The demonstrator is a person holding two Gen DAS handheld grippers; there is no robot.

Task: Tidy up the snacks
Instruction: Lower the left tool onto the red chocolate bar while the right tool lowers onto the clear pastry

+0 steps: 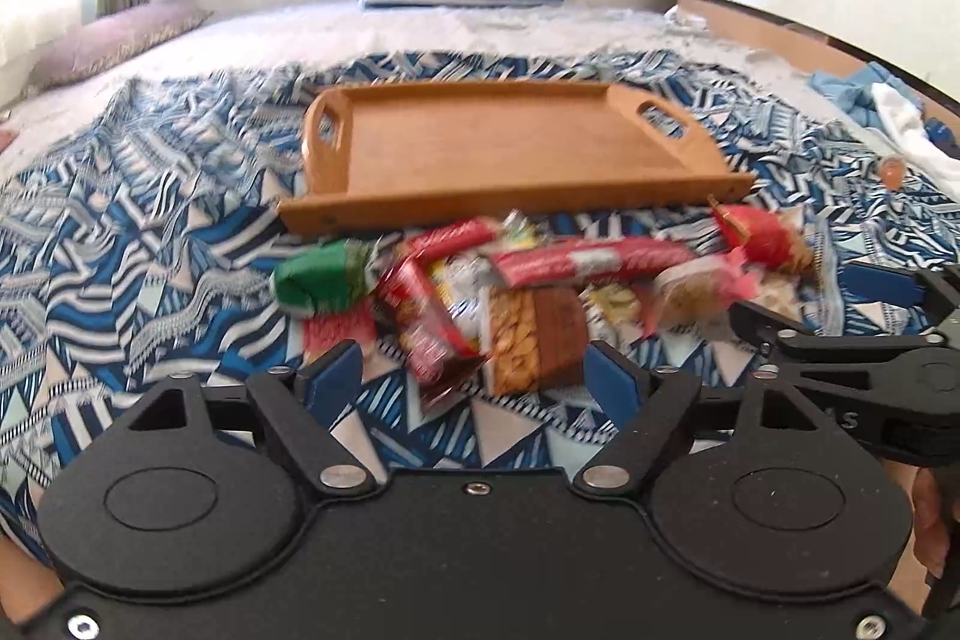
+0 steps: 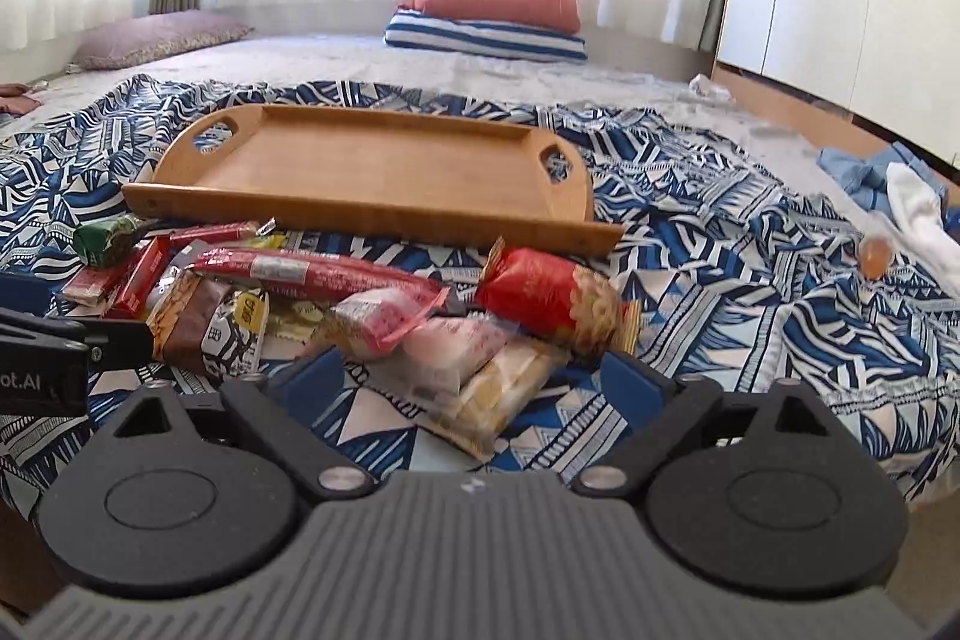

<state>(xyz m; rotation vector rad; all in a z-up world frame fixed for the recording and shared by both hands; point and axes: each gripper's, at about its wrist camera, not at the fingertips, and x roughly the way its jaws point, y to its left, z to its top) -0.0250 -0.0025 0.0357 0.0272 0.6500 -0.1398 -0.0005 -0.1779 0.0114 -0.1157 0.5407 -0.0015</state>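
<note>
A pile of wrapped snacks lies on a blue-and-white patterned cloth, in front of an empty wooden tray [image 1: 510, 148] [image 2: 372, 160] with handle holes. The pile holds a green pack [image 1: 321, 277] [image 2: 105, 235], a long red bar [image 1: 591, 259] [image 2: 312, 271], a brown nut pack [image 1: 534, 340] [image 2: 192, 322], a red-and-yellow bag [image 1: 759, 235] [image 2: 552, 301] and pale wafer packs [image 2: 486, 382]. My left gripper [image 1: 474, 376] is open just before the nut pack. My right gripper [image 2: 480, 379] is open with the wafer packs between its fingers. Neither holds anything.
The right gripper's black body [image 1: 870, 370] shows at the right of the left wrist view, the left one [image 2: 60, 346] at the left of the right wrist view. Stacked pillows [image 2: 492, 16] lie at the bed's far end. Clothes [image 2: 900, 196] and a small orange object [image 2: 873, 253] lie at the right.
</note>
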